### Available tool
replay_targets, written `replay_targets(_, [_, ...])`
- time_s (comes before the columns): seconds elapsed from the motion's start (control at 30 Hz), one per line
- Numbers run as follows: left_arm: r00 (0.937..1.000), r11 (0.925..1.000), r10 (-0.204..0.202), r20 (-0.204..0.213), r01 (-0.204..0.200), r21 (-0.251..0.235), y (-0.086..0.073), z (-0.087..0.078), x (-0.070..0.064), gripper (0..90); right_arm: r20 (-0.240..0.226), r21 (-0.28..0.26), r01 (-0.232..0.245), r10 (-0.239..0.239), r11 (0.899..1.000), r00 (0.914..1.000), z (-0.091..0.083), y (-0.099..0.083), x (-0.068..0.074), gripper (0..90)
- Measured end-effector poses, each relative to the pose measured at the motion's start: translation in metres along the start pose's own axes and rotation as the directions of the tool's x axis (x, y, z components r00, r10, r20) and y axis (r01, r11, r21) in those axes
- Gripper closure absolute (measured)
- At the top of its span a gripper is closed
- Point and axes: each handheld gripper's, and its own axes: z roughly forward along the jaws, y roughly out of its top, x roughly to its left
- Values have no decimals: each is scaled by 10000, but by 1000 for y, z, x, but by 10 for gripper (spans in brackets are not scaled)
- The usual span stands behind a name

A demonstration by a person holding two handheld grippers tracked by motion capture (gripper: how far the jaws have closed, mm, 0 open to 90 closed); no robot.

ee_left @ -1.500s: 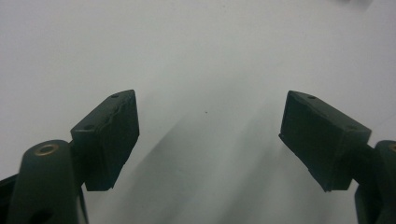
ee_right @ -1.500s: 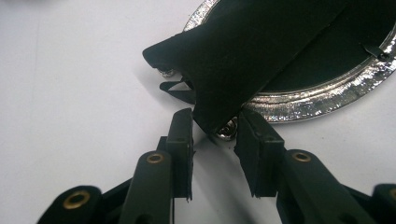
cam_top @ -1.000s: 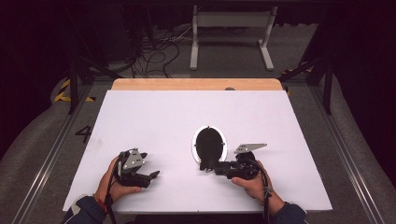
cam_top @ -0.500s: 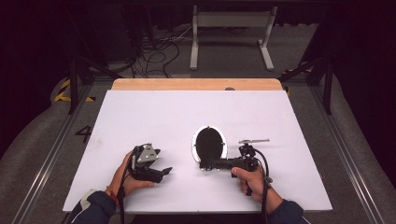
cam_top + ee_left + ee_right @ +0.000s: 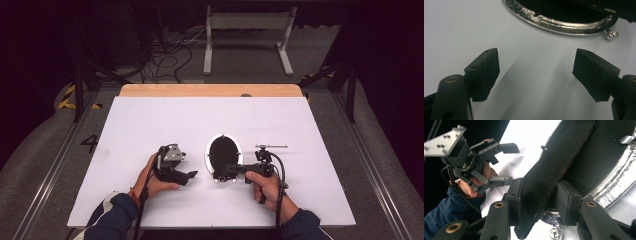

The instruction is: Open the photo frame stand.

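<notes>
Right claw clamped on a flat black panel, one pad on each face, near the panel's lower end. Panel is tilted up out of a round silver-rimmed frame; it looks like the frame's dark backing or lid, can't tell which. Small silver ring tab sits at the frame's edge just below the claw. In the high view the right claw points left, at the near edge of the round frame, hand gripping the handle behind it, cable trailing back over the sleeve.

Left claw wide open, nothing between the pads, hovering low over bare white surface. Frame's silver rim lies just ahead of it, apart from both pads; ring tab at the rim's right side in that view. In the high view the left claw sits just left of the frame, pointing right toward it, near but not touching, held by the left hand.

Frame lies flat on the white surface, slightly right of centre, toward the near edge. Both claws flank it, left and right. Wooden strip along the far edge of the surface. Beyond it dark floor with cables and a white stand.
</notes>
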Motion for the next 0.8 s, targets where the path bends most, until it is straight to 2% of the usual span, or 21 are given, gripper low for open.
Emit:
replay_targets(0.03, [9999, 10000, -48, 133, 47, 59, 2, 2, 2, 254, 40, 7, 77, -77, 10000, 10000, 0, 0, 0, 608])
replay_targets(0.1, [9998, 9999, -145, 144, 145, -6, 4, 4, 3, 257, 22, 10, 107, -107, 9999, 9999, 0, 0, 1, 613])
replay_targets(0.2, [9964, 9962, -728, 424, 747, -440, 9, 7, 11, 261, 6, -17, 353, -353, 9994, 9994, 0, -1, 1, 625])
replay_targets(0.23, [9964, 9962, -728, 424, 747, -440, 9, 7, 11, 268, 6, -17, 353, -353, 9994, 9994, 0, -1, 1, 625])
replay_targets(0.3, [9913, 9933, -1054, 793, 1088, -397, 12, 12, 16, 268, -45, 16, 496, -496, 9988, 9988, 0, -1, 0, 632])
replay_targets(0.33, [9913, 9933, -1055, 780, 1088, -392, 13, 14, 18, 268, -53, 14, 612, -612, 9981, 9981, 0, -1, 1, 634])
replay_targets(0.4, [9852, 9899, -1264, 1154, 1329, -500, 16, 17, 20, 268, -62, 6, 775, -775, 9970, 9970, -1, -1, 2, 637])
replay_targets(0.47, [9840, 9886, -1309, 1210, 1388, -589, 19, 20, 20, 264, -79, 4, 1032, -1032, 9947, 9946, -1, -1, 3, 642])
replay_targets(0.6, [9733, 9838, -1588, 1655, 1702, -568, 23, 27, 22, 261, -10, 66, 1639, -1639, 9865, 9865, -2, -1, 6, 644])
replay_targets(0.63, [9688, 9824, -1673, 1830, 1794, -513, 24, 29, 23, 260, -4, 43, 1807, -1807, 9835, 9835, -2, -1, 6, 644])
replay_targets(0.7, [9530, 9762, -2058, 2224, 2160, -219, 25, 35, 22, 262, 31, 34, 2176, -2176, 9760, 9760, -2, -1, 8, 644])
replay_targets(0.73, [9530, 9764, -2068, 2215, 2156, -159, 26, 36, 22, 264, 11, 36, 2341, -2341, 9722, 9722, -2, -1, 8, 644])
replay_targets(0.8, [9446, 9732, -2147, 2481, 2283, -268, 28, 37, 23, 270, 53, 36, 2506, -2506, 9681, 9681, -2, -1, 10, 644])
